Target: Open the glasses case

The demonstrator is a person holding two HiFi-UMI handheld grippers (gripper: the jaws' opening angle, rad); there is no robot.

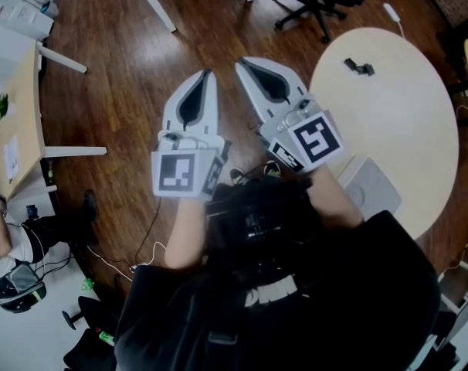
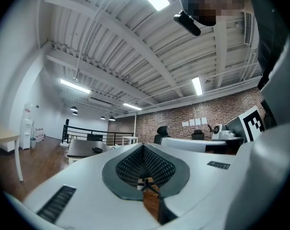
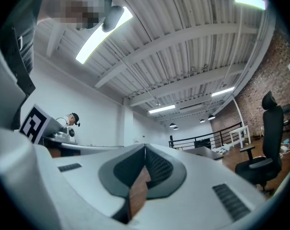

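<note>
The left gripper [image 1: 207, 74] and right gripper [image 1: 240, 62] were held level over the wooden floor [image 1: 118, 91], the fingers of both pressed together on nothing. No glasses case could be made out for certain. A pale flat thing [image 1: 371, 185] and a small dark thing [image 1: 358, 67] lay on the round desk [image 1: 404, 122], right of the right fingers. 2 stages were fitted: a case yet to be reached, or one opened and left. No next move could be settled.
</note>
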